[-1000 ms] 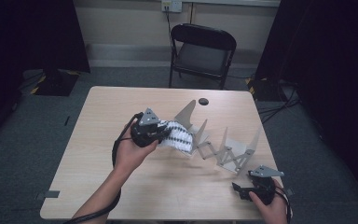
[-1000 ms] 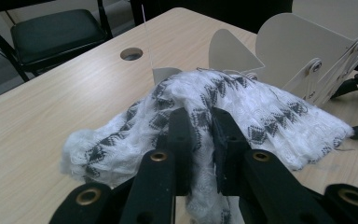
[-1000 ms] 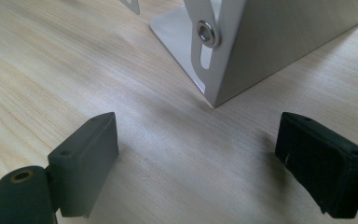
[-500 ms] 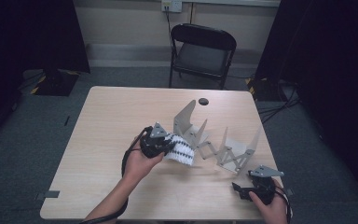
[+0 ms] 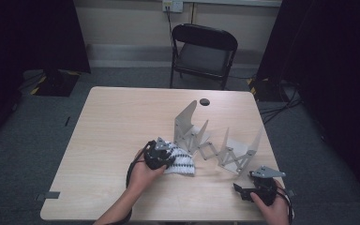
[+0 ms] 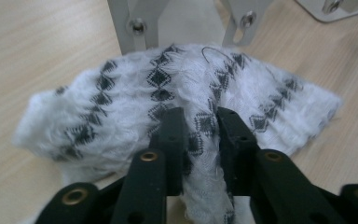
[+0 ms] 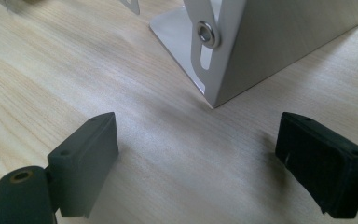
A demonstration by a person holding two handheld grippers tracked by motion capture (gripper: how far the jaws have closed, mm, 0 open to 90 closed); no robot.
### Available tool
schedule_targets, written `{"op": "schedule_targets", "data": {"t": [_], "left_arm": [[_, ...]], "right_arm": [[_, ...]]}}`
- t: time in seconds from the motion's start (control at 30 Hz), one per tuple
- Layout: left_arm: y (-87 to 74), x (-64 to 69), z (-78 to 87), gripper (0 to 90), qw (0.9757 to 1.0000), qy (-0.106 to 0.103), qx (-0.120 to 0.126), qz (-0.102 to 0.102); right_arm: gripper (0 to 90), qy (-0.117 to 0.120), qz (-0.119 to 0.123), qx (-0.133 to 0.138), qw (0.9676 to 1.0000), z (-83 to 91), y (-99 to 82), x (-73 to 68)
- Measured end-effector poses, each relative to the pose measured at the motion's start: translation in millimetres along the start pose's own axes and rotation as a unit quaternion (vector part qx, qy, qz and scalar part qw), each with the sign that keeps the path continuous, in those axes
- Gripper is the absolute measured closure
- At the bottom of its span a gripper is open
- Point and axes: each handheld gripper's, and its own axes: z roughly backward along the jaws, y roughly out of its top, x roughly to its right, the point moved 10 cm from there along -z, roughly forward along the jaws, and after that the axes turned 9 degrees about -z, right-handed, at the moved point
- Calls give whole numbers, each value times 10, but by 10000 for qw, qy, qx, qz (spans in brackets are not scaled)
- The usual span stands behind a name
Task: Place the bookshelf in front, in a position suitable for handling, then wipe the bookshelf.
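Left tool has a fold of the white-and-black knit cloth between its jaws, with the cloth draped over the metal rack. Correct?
Not quite. The left tool does have a fold of the knit cloth between its jaws, but the cloth lies on the table beside the metal rack, as the high view shows.

White knit cloth [image 6: 177,88] with black diamond pattern; silver rack [image 5: 215,140].

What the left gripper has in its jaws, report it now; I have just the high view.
Observer: A fold of the knitted cloth sits between the jaws of the left gripper, touching both pads; the jaws have just been opening.
Operator: Give me the pattern.
Observer: White, with rows of dark diamonds.
Operator: Now the right side.
Observer: The right gripper stands wide open over the table, nothing between its jaws, facing the metal rack.
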Motion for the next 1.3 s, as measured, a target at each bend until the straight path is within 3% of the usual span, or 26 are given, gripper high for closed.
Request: {"op": "schedule_targets", "data": {"t": [0.17, 0.2, 0.37, 0.43, 0.7, 0.93, 0.97, 1.1, 1.3], "left_arm": [[-36, 43, 27, 529, 10000, -68, -13, -3], [-19, 32, 79, 512, 9999, -21, -20, -120], [159, -56, 231, 435, 9995, 116, 279, -137], [186, -81, 247, 404, 9993, 142, 279, -195], [180, -58, 86, 383, 9995, 11, 231, -215], [28, 1, -85, 362, 9991, -123, 72, -397], [-3, -1, -93, 363, 9985, -102, -13, -536], [-33, -3, -73, 445, 9978, -52, -125, -648], [-59, 27, -18, 733, 9974, -80, -230, -684]], "right_arm": [[123, 0, -5, -3, 10000, 0, 0, -1], [124, -1, -5, -3, 10000, 0, 0, -1], [124, -1, -1, -2, 10000, 0, 0, 0], [123, 0, -1, -2, 10000, 0, 0, 0], [123, 3, -2, -2, 10000, 0, 0, 0], [123, 4, -1, 0, 10000, 0, 1, 0], [123, 4, -1, 0, 10000, 0, 0, 0], [123, 1, -3, -3, 10000, 0, 0, -1], [123, 1, -3, -2, 10000, 0, 0, -1]]}}
